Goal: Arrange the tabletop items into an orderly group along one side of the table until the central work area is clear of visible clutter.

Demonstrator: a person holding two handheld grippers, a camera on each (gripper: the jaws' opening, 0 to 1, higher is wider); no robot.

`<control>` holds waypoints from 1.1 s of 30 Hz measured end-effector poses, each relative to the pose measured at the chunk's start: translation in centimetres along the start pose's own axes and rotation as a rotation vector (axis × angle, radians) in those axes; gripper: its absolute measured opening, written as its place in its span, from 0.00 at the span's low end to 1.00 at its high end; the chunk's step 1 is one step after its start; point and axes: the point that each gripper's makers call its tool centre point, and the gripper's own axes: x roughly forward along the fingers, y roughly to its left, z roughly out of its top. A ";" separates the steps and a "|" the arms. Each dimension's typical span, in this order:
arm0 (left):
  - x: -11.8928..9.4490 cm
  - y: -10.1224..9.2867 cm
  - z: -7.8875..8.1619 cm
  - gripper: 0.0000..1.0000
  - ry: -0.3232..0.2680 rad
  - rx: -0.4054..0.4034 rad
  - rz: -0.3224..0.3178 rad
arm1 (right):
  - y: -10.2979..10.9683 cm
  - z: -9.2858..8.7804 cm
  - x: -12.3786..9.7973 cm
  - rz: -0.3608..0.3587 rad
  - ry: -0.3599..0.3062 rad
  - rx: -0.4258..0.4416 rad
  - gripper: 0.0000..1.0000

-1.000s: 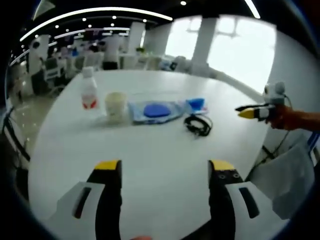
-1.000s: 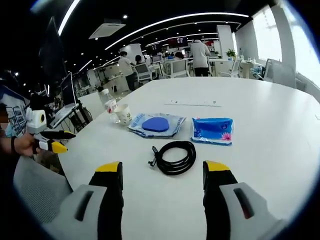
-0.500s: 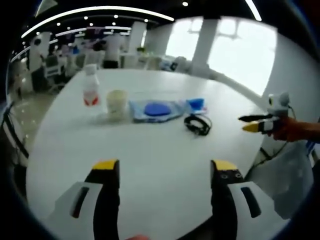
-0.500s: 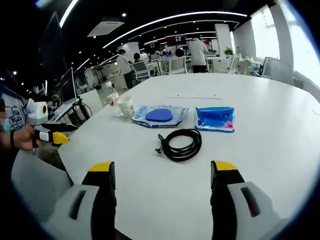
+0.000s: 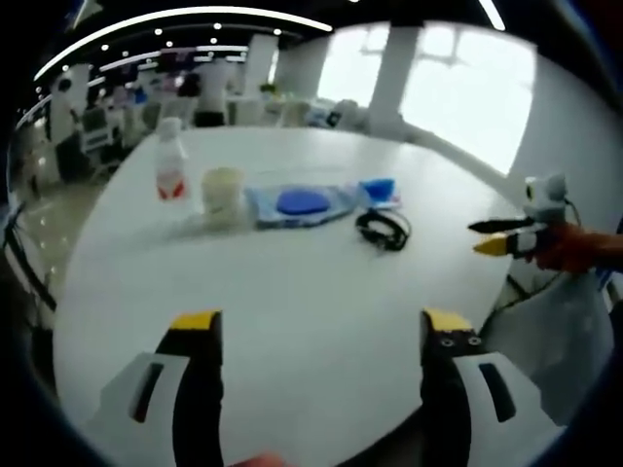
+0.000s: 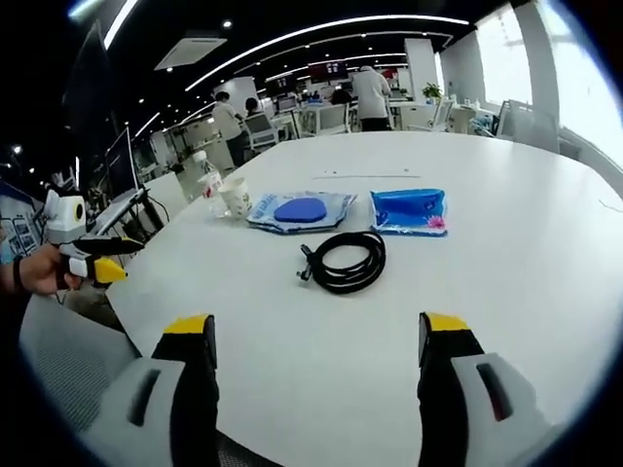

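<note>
Both the left gripper (image 5: 319, 336) and right gripper (image 6: 316, 336) gape wide over the near table (image 6: 545, 253), while bottle (image 6: 207, 182), cup (image 6: 234, 197), blue pouch (image 6: 300, 210), tissue pack (image 6: 409, 210) and coiled cable (image 6: 346, 263) line its far side.

Left tool (image 5: 321, 389) and right tool (image 6: 316, 384): each has black jaws, yellow tips and pale grey housings.
</note>
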 end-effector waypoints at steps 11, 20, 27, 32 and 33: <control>0.2 0.0 -0.5 0.80 0.051 0.147 0.037 | 0.6 -0.6 0.2 0.016 0.037 -0.043 0.83; 0.0 0.9 -0.3 0.80 0.038 0.125 0.066 | 0.5 -0.6 0.1 0.019 0.025 -0.009 0.82; 0.1 0.9 -0.5 0.80 0.047 0.133 0.063 | 0.6 -0.8 0.2 0.025 0.036 -0.014 0.81; 0.1 0.9 -0.6 0.80 0.050 0.137 0.064 | 0.3 -0.6 0.1 0.015 0.025 0.000 0.80; 0.1 0.9 -0.5 0.80 0.049 0.136 0.064 | 0.2 -0.6 0.1 0.014 0.024 0.006 0.80</control>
